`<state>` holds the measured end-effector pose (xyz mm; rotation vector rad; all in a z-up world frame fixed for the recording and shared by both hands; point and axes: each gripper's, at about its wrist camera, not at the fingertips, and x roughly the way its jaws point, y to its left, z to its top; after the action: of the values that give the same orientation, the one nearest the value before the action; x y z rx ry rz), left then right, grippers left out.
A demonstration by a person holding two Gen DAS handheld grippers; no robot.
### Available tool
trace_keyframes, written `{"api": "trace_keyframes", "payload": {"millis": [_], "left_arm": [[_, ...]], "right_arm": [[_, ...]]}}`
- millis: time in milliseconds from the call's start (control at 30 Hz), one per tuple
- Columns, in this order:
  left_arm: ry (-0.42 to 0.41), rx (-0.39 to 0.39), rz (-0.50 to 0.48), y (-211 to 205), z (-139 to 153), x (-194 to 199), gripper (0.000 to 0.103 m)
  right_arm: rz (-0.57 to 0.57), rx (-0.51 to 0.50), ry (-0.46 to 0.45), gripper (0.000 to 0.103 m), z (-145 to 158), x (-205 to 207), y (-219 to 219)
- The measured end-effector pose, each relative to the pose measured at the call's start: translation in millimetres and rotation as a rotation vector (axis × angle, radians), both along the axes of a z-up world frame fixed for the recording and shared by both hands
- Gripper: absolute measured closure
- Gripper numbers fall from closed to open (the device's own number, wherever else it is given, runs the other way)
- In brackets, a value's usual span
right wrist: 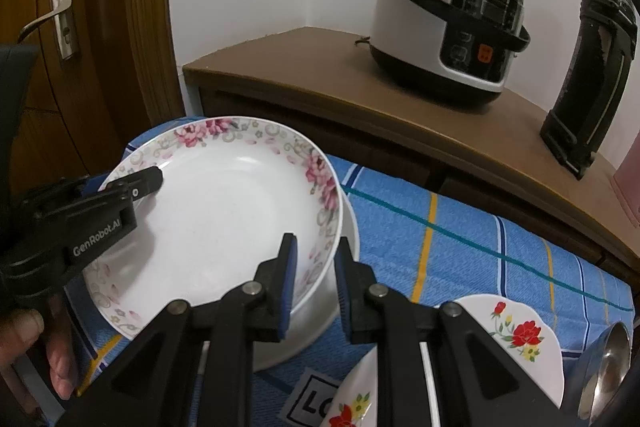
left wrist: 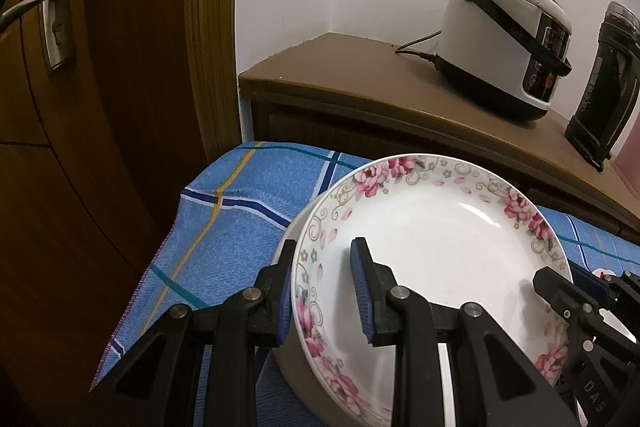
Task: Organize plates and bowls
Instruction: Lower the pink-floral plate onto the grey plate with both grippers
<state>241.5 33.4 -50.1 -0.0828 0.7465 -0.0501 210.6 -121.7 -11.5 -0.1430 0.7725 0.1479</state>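
- Both claws on one piece: a round, shallow white ceramic plate with a pink-flower rim (left wrist: 432, 247), sitting on top of a plain white dish or bowl (right wrist: 320, 311) on the blue plaid cloth (left wrist: 224, 227) that covers the table.
- Left gripper (left wrist: 324, 291) is clenched across the plate's near-left rim, one blue pad inside the well, the other outside and under the lip.
- Right gripper (right wrist: 316, 283) is clenched on the opposite rim in the same manner, one pad in the well, one outside.
- Whether the plate is just clear of the dish beneath or resting on it, cannot tell.
- Step in hand, by my reading: a two-handed carry or seating of the flowered plate on the stack.
- To do it well: keep both grips level with each other so the rim does not twist between the pads; move the two hands together; set it down centred before letting go.
- Risk: glazed rim, thin pinch, so it could slip if one side dips.
- Orientation: plate lies face up, well open to the ceiling, roughly flat with a slight tilt. Being round, it has no long axis; the line between the two grips runs left to right.
- Nearby: two white plates with red flowers (right wrist: 516, 335) and a steel bowl (right wrist: 604, 367) at the right, near the stack.
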Motion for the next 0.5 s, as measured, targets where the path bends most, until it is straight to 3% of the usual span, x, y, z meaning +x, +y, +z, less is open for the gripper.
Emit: {"api": "trace_keyframes", "payload": {"millis": [500], "left_arm": [[0.047, -0.006, -0.003, 0.2, -6.6, 10.2, 0.073]], "right_arm": [[-0.01, -0.041, 0.031, 0.084, -3.3, 6.6, 7.3]]}}
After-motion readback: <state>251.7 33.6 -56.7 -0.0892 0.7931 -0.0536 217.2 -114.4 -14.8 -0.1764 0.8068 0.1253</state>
